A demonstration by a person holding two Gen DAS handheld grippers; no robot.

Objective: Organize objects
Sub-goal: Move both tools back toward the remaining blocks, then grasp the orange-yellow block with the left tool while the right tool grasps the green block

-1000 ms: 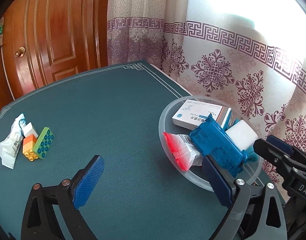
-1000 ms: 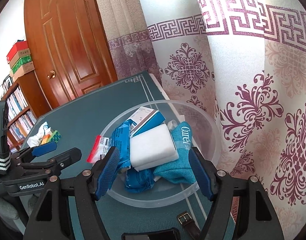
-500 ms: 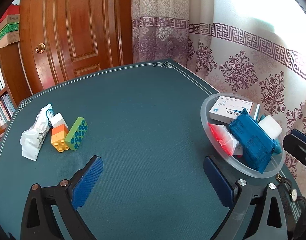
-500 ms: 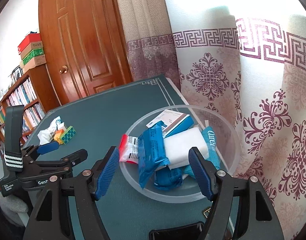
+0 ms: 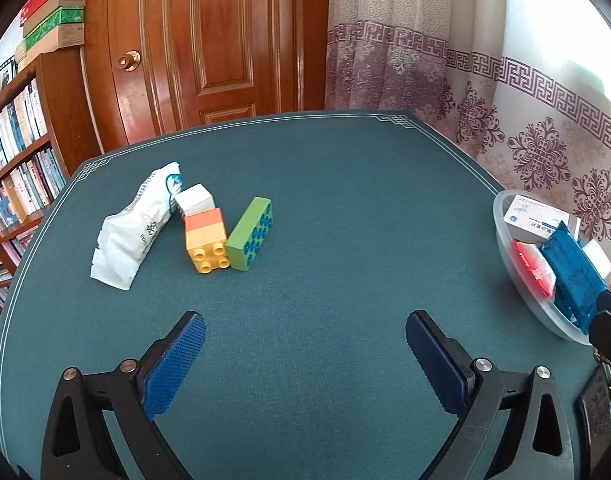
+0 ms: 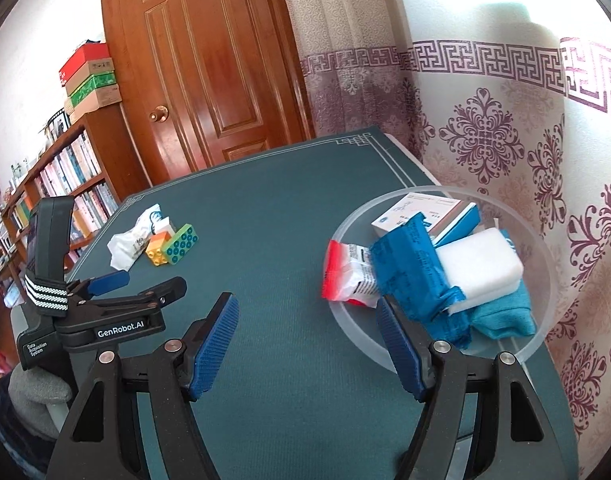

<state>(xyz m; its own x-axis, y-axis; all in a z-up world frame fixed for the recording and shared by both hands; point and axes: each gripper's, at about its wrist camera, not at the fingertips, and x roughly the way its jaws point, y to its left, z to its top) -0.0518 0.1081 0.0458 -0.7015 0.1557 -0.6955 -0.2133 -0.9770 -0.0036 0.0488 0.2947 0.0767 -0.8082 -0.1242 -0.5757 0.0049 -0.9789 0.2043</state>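
the left claw [image 5: 305, 340] is hanging wide apart over the bare green table [image 5: 345, 208], with nothing lying between its blue pads [image 5: 177, 364]. beyond it, on the table's far left part, four loose things are sitting huddled together: a white packet [image 5: 135, 226], a small white block [image 5: 195, 198] just beside it, an orange-and-yellow brick [image 5: 205, 238], and a green brick [image 5: 249, 234] touching that one's side. the right claw [image 6: 307, 336] is also standing wide with nothing in it, hovering at the near rim of a clear bowl [image 6: 545, 264]. the bowl is sitting by the table's right edge next to a patterned curtain [image 6: 505, 128], and it is holding a white box [image 6: 421, 210], a blue packet [image 6: 413, 264], a red-and-white pouch [image 6: 347, 272], a white sponge [image 6: 479, 266] and a teal cloth [image 6: 505, 312], all piled together.
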